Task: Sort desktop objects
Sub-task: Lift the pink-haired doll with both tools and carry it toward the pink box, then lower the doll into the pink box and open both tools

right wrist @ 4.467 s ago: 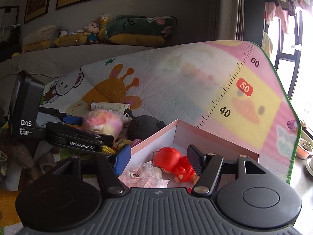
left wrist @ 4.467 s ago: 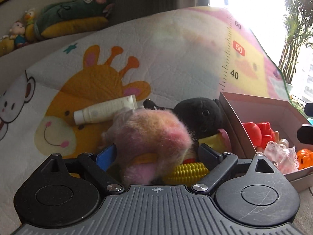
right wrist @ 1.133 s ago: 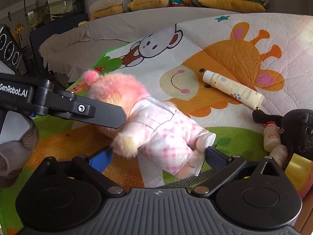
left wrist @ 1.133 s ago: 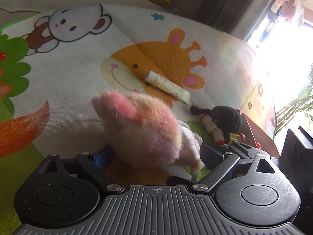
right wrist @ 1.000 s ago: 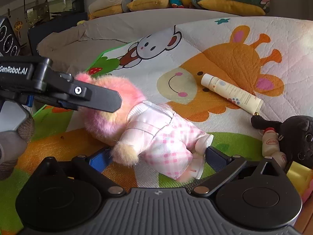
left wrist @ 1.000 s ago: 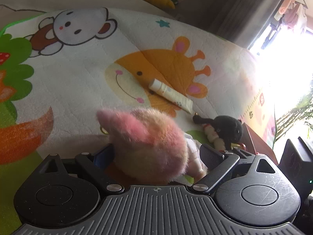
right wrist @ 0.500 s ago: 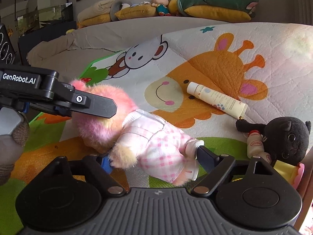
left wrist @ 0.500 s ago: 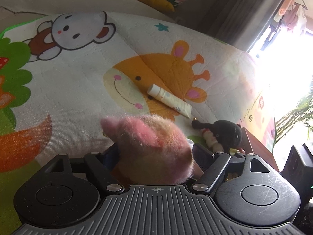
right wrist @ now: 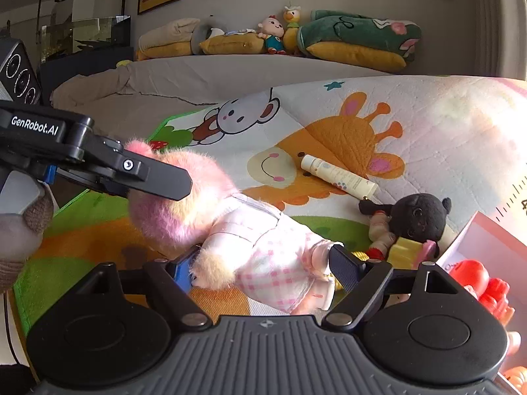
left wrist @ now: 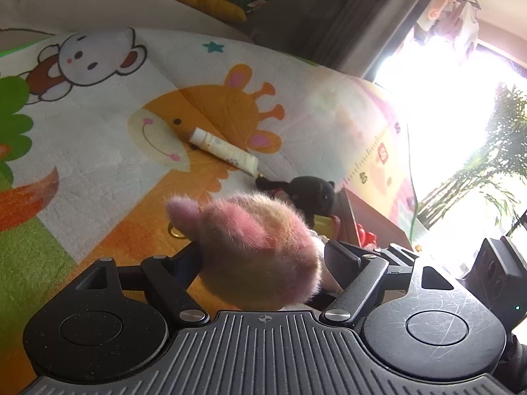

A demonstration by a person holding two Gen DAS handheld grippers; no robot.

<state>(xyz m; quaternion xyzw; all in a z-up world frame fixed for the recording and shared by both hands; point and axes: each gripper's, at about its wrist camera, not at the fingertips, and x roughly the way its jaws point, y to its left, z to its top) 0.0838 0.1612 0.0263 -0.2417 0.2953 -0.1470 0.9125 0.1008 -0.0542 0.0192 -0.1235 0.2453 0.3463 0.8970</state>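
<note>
Fluffy pink-and-yellow plush doll in a pink checked fabric jacket (right wrist: 263,247), soft long-pile fur on the head, smooth quilted cloth on the body. It lies across both grippers above a quilted cartoon play mat with an orange giraffe print (right wrist: 346,138).

Left gripper (left wrist: 260,256): jaws partway apart, both black fingers against the furry head, clamped on it. In the right wrist view its near finger (right wrist: 154,179) crosses the head from the left.

Right gripper (right wrist: 263,266): jaws narrowing, doll's jacketed torso between them; blue-padded left finger at the furry hand, black right finger at the leg, pads pressing the cloth.

Beyond the doll on the mat: white cylindrical plastic cream tube (right wrist: 339,174) lying flat on the giraffe print, then a round black plush toy with small ears (right wrist: 418,217) just beside the wall of a pink cardboard box (right wrist: 494,240). Glossy red plastic toy (right wrist: 477,279) inside the box.

Left wrist view only: fur head fills the centre, doll body hidden; bright blown-out window and a palm plant (left wrist: 494,164). Right wrist view only: jacket and limbs, a grey knit sleeve cuff (right wrist: 36,214) at the left edge, plush toys on a grey sofa back (right wrist: 230,65).
</note>
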